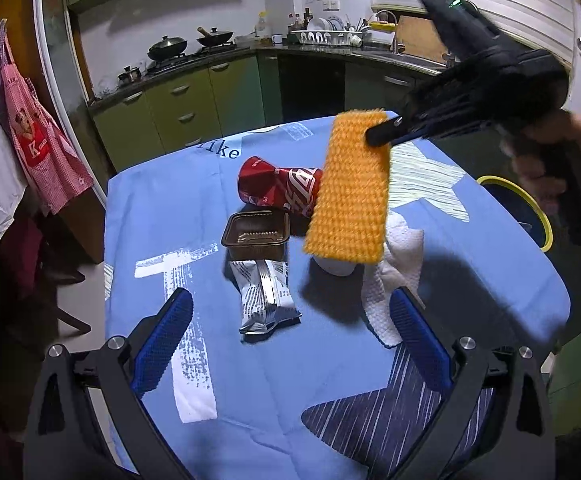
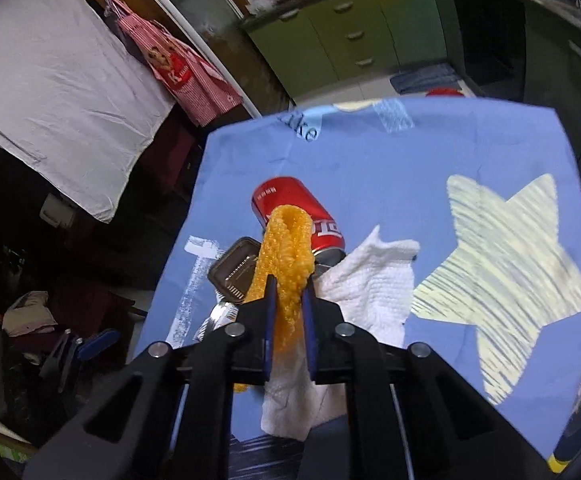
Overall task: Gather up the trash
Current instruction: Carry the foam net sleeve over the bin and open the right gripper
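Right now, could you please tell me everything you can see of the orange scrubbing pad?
The orange scrubbing pad is a flat, elongated rectangle of coarse, knobbly mesh, soft enough to bow where it is pinched. The right hand-held gripper is shut on it near its upper end, so it hangs clear of the blue tablecloth, tilted, in front of the red can and above the white paper towel. Nothing but the gripper's pads appears to touch it.
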The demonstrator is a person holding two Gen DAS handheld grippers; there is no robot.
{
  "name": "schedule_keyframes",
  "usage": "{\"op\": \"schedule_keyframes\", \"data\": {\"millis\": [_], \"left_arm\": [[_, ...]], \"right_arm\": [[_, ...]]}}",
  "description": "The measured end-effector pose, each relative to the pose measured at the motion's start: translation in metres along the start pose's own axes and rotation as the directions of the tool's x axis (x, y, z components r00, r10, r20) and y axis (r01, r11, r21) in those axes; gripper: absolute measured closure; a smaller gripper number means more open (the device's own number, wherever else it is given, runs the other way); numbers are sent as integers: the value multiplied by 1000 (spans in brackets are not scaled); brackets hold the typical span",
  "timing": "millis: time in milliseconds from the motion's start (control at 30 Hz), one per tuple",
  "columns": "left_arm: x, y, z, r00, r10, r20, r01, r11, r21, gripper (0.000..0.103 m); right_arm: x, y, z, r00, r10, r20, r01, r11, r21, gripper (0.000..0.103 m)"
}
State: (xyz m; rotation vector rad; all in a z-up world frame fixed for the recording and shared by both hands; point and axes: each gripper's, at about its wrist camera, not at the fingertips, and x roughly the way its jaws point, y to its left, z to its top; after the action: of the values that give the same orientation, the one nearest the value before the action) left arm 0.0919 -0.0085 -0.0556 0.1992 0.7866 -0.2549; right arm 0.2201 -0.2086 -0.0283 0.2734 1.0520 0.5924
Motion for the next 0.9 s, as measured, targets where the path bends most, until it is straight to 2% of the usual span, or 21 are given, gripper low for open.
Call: {"op": "schedule_keyframes", "data": {"millis": [233,333,433,533,633,700,900], "left_arm": [[3,-5,-2,1000,-4,-7,4,1000,11,5],[3,-8,-2,1000,-9,-8,9,1000,19,5],[4,-13,-1,1000,-14,-9,14,999,29,5],[5,-19,1,1000,-24,-10,24,999,42,5],[8,-27,3,999,-30,-14,31,998,62,5],[10,-33,5,999,-36,-16,37,997,75,5],[12,-51,8,999,-46,-21,48,992,118,5]], "right_arm": [[-61,-7,-7,994,-58,92,60,998,-16,91],[-92,-19,-15,982,-118,146,120,993,-6,91],[-128,-40,-27,960,-190,205,185,982,43,91],[-166,-70,-44,914,-309,264,290,951,109,91],[-191,-101,-63,849,-447,282,410,893,183,91],[-199,-124,-75,806,-530,264,481,846,229,91],[-180,-196,-100,754,-645,121,587,745,316,91]]}}
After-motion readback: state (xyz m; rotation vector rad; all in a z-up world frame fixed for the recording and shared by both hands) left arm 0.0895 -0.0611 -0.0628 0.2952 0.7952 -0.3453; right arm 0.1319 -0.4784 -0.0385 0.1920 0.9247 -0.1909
